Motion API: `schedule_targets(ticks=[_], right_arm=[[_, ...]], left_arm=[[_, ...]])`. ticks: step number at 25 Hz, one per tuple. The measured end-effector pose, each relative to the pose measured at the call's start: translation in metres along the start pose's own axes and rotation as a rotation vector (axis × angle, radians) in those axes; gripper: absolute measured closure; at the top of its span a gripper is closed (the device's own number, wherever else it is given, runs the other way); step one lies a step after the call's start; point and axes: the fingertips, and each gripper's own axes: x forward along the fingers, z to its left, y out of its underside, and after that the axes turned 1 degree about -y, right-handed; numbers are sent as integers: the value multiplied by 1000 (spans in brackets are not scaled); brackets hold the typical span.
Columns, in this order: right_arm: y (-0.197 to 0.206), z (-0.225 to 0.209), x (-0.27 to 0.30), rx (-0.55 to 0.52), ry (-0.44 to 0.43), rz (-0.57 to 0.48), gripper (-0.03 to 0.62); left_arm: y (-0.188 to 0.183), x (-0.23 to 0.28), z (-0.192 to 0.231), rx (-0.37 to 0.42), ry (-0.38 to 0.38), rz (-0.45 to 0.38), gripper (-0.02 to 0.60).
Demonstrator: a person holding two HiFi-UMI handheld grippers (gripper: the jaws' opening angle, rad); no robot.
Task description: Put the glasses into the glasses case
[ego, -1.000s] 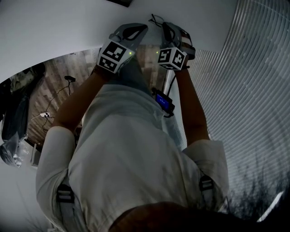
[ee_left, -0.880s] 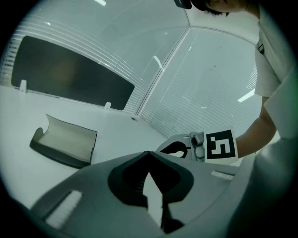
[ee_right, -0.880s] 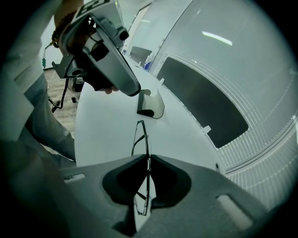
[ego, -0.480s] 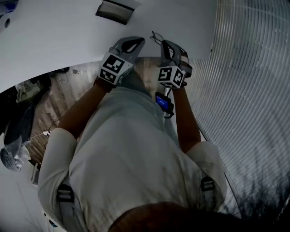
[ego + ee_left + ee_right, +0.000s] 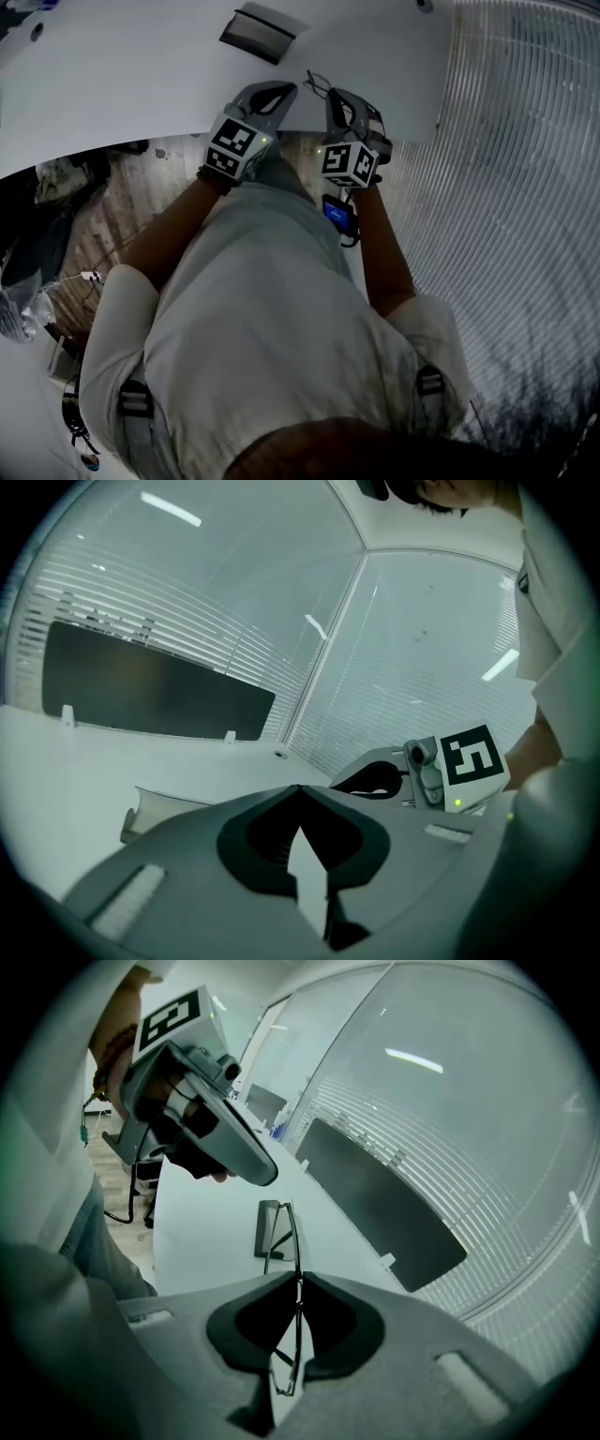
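Observation:
Thin wire-framed glasses [image 5: 292,1241] stick out edge-on from my right gripper [image 5: 299,1277], whose jaws are shut on the frame. In the head view the glasses [image 5: 319,82] show as thin wire ahead of the right gripper [image 5: 336,96]. The dark glasses case [image 5: 255,36] lies on the white table [image 5: 122,84], beyond both grippers. It also shows in the right gripper view as the case [image 5: 266,1228] below the lenses. My left gripper [image 5: 298,789] is shut with nothing in it, held beside the right one, left gripper [image 5: 279,91]. The case [image 5: 141,808] lies ahead to its left.
A long dark screen [image 5: 150,691] stands at the table's far side before a glass wall with blinds [image 5: 525,187]. The person's torso [image 5: 272,337] fills the lower head view, with wooden floor [image 5: 122,197] and cables at the left. A small lit device [image 5: 338,216] hangs at the waist.
Both grippers have lifted away from the table, the right one still carrying the glasses. The case has come into the head view at the top.

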Motion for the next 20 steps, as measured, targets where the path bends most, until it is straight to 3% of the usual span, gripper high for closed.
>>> schedule_targets(ticks=[11,20], right_arm=[[-93,45,46,-103,-130,-134,574],[-117,55,68,-108,-152,-136,574]], left_arm=[[-1,-72,74,-46,-211,-61,581],[4,-81,100,-75,-257,-72,581]])
